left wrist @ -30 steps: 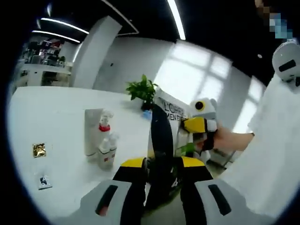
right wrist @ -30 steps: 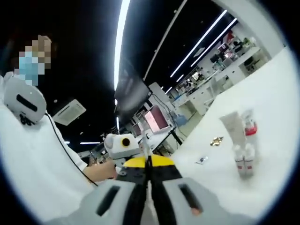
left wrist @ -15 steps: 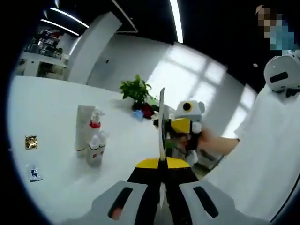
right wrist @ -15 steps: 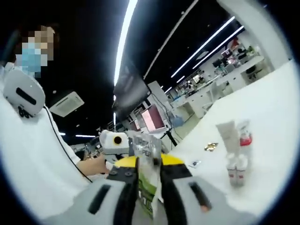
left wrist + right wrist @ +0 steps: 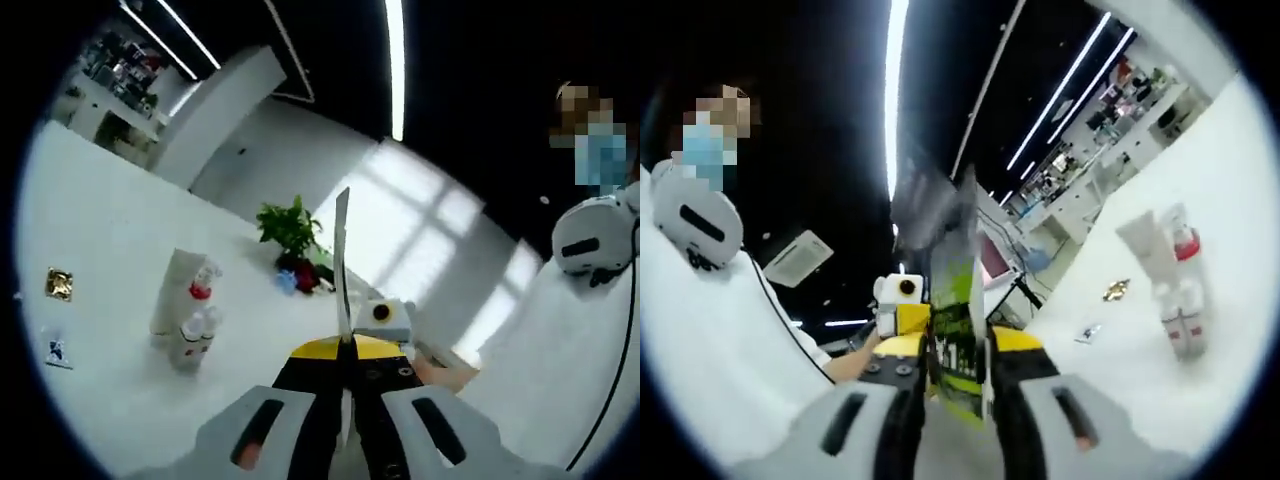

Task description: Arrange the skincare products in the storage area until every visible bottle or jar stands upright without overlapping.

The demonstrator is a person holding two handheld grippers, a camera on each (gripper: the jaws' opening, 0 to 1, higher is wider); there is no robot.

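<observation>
While both raised, each hand-held gripper pinches 1 green sachet.

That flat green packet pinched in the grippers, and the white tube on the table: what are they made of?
The green packet looks like thin glossy printed film or card: edge-on it is a sliver, and it shines. The white tube looks like matte soft plastic, tapering to a flat crimped end. Neither is certain.

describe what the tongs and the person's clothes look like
Both pairs of tongs, left and right, match: light grey bodies with a dark slot on each side, black jaws and yellow caps at the tips. Seen from the right gripper view, the left one carries a white and yellow block. The person wears a white sleeve with a thin black cable running over it.
</observation>
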